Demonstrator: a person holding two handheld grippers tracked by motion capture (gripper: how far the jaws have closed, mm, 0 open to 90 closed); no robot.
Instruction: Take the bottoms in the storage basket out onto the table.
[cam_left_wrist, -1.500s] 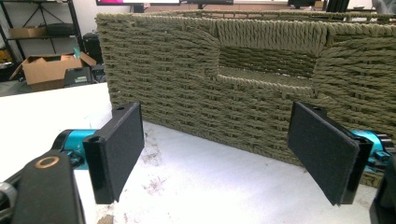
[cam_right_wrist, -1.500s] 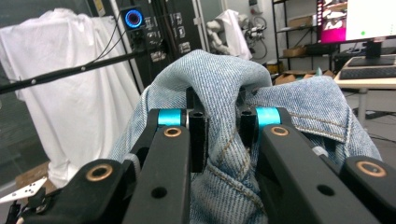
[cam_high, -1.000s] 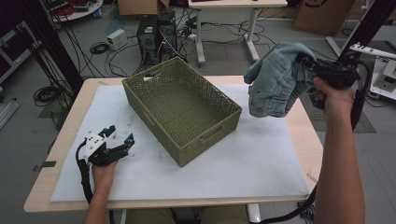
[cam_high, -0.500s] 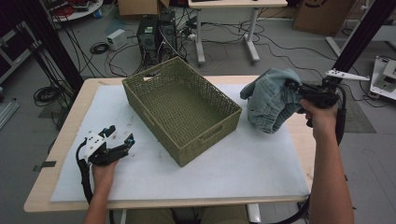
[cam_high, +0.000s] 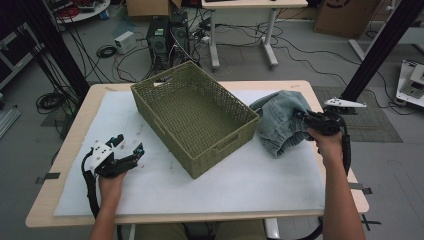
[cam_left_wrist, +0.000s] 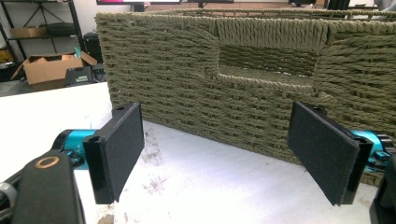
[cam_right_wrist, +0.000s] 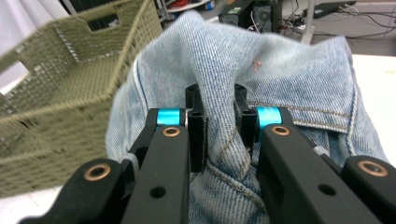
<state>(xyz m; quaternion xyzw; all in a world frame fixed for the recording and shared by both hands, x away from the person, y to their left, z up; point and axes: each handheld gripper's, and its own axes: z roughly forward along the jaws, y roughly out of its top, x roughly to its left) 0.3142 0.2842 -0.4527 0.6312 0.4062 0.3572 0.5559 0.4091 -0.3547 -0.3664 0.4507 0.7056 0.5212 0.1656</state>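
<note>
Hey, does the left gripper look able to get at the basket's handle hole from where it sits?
Probably yes. The left gripper rests open on the white mat, its jaws facing the basket wall, with bare mat between them and the handle hole just above.

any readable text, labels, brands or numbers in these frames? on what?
None can be read.
Woven basket: no label or print.
Denim garment: no tag or print visible, only stitching.
Cardboard box behind the table: no marking legible.
Computer tower on the floor: too small to tell.
</note>
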